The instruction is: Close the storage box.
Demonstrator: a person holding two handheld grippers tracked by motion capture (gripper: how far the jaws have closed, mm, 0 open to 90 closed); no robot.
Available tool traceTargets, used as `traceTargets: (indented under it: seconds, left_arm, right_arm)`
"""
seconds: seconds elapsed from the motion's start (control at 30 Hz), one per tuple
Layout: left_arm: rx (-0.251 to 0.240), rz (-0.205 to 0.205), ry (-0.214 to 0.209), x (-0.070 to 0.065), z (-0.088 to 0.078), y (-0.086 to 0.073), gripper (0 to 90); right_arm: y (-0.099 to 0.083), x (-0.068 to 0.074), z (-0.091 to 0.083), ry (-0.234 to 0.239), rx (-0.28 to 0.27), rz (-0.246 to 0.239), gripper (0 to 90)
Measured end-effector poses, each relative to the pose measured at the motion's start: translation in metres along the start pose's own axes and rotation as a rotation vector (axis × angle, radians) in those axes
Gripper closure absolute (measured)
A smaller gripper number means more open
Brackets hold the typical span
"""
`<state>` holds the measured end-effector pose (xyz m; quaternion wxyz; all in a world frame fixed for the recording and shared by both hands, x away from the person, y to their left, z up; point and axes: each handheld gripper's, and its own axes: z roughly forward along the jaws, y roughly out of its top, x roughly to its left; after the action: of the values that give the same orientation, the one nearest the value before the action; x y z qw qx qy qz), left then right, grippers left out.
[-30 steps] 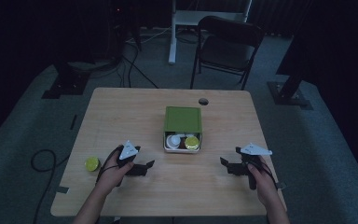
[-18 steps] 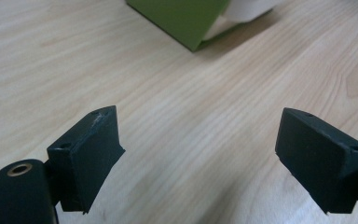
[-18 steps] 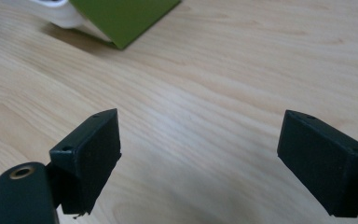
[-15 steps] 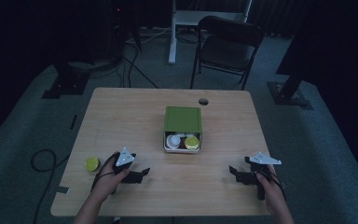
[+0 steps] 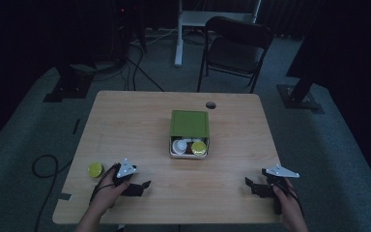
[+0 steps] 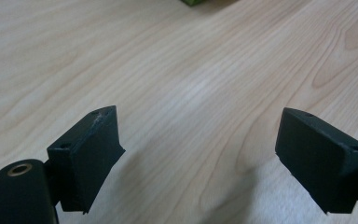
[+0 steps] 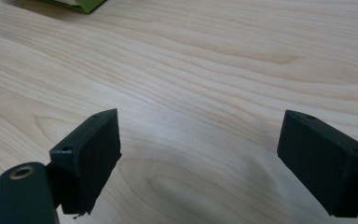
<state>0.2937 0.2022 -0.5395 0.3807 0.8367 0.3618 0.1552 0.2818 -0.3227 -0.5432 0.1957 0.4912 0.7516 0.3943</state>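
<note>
We are resting the left gripper (image 5: 145, 185) and right gripper (image 5: 249, 184) low at the table's (image 5: 125, 125) near edge, jaws wide and empty; farther off, the half-open green box (image 5: 189, 124) is showing its small containers (image 5: 199, 148), reachable from both sides.

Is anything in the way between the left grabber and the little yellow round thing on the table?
Nothing visible: the small round yellow object lies on the wooden table just left of the hand holding the left gripper, whose open jaws point away from it.
</note>
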Motion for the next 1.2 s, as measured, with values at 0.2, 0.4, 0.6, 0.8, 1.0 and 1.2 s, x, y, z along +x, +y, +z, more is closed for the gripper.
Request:
traceTargets:
  seconds: [0.2, 0.4, 0.6, 0.8, 1.0, 1.2]
  left_arm:
    - [0.020, -0.008, 0.005, 0.000, -0.003, -0.008, 14.2]
    - [0.037, -0.017, 0.014, 0.001, -0.007, -0.011, 14.2]
    - [0.044, -0.025, 0.045, 0.003, -0.009, -0.016, 14.2]
    - [0.053, -0.047, 0.050, 0.004, -0.012, -0.019, 14.2]
    - [0.063, -0.019, 0.063, 0.003, -0.014, -0.021, 14.2]
    - [0.063, -0.034, 0.080, 0.000, -0.014, -0.021, 14.1]
  right_arm:
    - [-0.005, -0.006, -0.008, -0.048, 0.015, 0.009, 12.9]
    - [-0.012, -0.010, -0.014, -0.081, 0.025, 0.034, 12.9]
    - [-0.018, -0.012, -0.021, -0.151, 0.047, 0.069, 13.2]
    - [-0.025, -0.010, -0.022, -0.234, 0.089, 0.097, 12.7]
    - [-0.025, -0.005, -0.021, -0.300, 0.085, 0.102, 11.6]
    - [-0.025, -0.008, -0.019, -0.292, 0.082, 0.149, 11.0]
